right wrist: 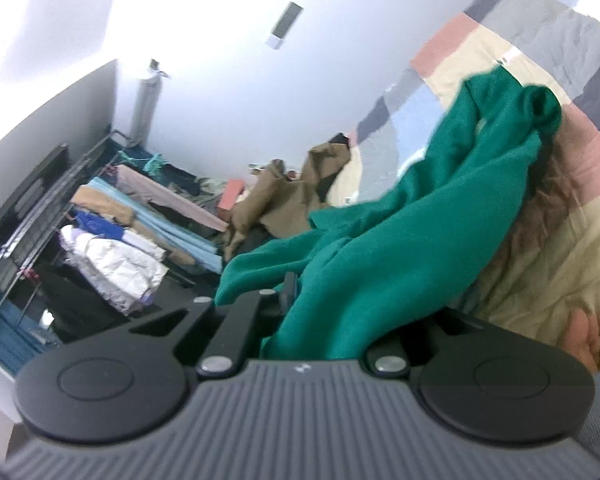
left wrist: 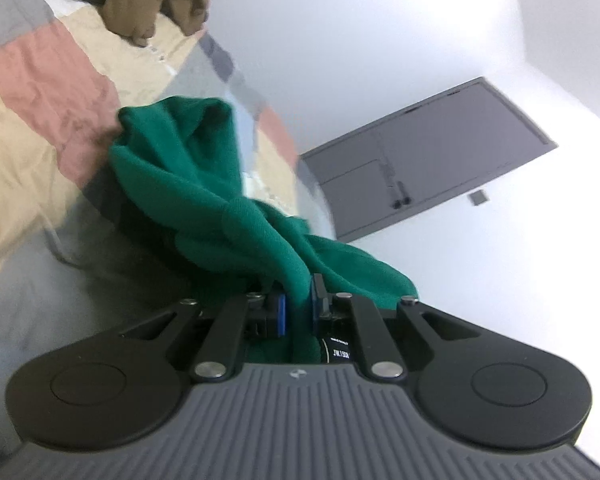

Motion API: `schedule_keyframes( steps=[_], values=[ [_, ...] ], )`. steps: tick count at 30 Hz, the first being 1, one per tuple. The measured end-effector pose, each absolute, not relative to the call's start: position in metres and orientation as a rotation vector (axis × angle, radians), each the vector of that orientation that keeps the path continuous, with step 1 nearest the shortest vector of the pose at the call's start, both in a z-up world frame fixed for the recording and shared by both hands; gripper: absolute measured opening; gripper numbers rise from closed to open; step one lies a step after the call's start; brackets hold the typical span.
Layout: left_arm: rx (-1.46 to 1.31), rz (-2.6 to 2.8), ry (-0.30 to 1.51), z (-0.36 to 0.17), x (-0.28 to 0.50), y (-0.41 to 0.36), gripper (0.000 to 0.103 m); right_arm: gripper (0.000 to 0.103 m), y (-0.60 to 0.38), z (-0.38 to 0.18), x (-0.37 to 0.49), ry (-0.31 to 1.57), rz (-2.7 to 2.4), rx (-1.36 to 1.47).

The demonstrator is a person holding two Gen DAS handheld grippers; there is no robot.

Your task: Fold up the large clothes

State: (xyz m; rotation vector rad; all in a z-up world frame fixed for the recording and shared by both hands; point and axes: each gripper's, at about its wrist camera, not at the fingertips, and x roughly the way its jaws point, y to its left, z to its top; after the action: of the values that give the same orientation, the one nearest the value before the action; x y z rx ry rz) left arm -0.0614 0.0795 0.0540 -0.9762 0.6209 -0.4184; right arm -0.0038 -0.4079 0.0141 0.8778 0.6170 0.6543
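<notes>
**A:** Where is the garment?

**B:** The green garment [left wrist: 204,184] hangs bunched and twisted between my two grippers, lifted above the patchwork bedspread [left wrist: 40,92]. Its far end trails toward the bed's pink and beige squares.

**A:** What is your left gripper [left wrist: 299,306] doing?

**B:** Its blue pads [left wrist: 281,312] are pressed in on a fold of the green cloth, which runs between them and back toward the body of the tool. The jaws are pinching the fabric.

**A:** And the right gripper [right wrist: 300,300]?

**B:** The same garment [right wrist: 380,248] drapes over its front and hides most of one finger. Cloth runs down into the space between the jaws, but I cannot tell whether they are clamped on it.

**A:** What lies around?

**B:** A brown garment [left wrist: 152,4] is heaped at the far edge of the bed, seen from the left wrist. A grey door [left wrist: 428,160] stands in the white wall beyond. From the right wrist, a pile of clothes [right wrist: 140,232] lies on a rack by the wall, more brown cloth [right wrist: 292,196] beside it, and my hand [right wrist: 584,340] shows at the edge.
</notes>
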Motion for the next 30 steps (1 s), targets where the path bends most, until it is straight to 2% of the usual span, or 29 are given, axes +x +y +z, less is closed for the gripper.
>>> schedule_keyframes(
  steps=[3, 7, 19, 24, 30],
  values=[
    [-0.960, -0.445, 0.603, 0.063, -0.076, 0.073, 0.013, 0.013, -0.413, 0.022, -0.015, 0.593, 0.665, 0.879],
    [-0.938, -0.429, 0.585, 0.071, -0.056, 0.069, 0.013, 0.014, -0.416, 0.027, 0.006, 0.613, 0.628, 0.890],
    [-0.868, -0.287, 0.556, 0.076, 0.095, 0.066, 0.014, 0.017, -0.429, -0.005, 0.133, 0.654, 0.458, 1.080],
    [-0.799, -0.228, 0.596, 0.057, 0.169, 0.069, 0.015, 0.017, -0.436, -0.038, 0.189, 0.651, 0.360, 1.162],
    [-0.787, -0.176, 0.663, 0.009, 0.239, 0.072, 0.016, 0.018, -0.437, -0.090, 0.242, 0.734, 0.269, 1.207]
  ],
)
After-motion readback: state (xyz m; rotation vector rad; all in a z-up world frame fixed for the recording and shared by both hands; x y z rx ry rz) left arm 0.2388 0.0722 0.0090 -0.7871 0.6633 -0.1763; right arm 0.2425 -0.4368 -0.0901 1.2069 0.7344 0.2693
